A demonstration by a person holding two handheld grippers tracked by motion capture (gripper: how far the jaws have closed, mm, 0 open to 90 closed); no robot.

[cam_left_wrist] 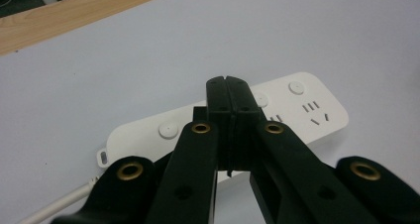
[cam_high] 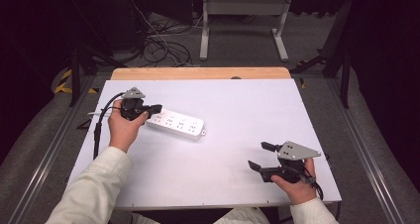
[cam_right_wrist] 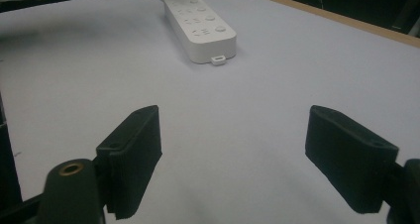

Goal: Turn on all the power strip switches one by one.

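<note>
A white power strip (cam_high: pixel 176 124) lies flat on the white table (cam_high: pixel 237 110), left of centre, with its white cable (cam_left_wrist: pixel 54 206) running off to the left. My left gripper (cam_high: pixel 157 107) is held by a hand over the strip's left end. In the left gripper view its jaws are pressed together with nothing between them, and the tips (cam_left_wrist: pixel 229 85) hover above the strip's (cam_left_wrist: pixel 307 102) sockets and round buttons. My right gripper (cam_high: pixel 258 155) rests near the table's front right, open and empty. From the right gripper (cam_right_wrist: pixel 237 154) the strip (cam_right_wrist: pixel 200 26) lies well ahead.
A wooden strip (cam_high: pixel 200 73) borders the table's far edge. Beyond it on the floor are tangled cables (cam_high: pixel 158 45) and a white metal stand (cam_high: pixel 242 16). Metal rails run along both sides of the table. A cream sleeve (cam_high: pixel 94 189) comes in at the bottom left.
</note>
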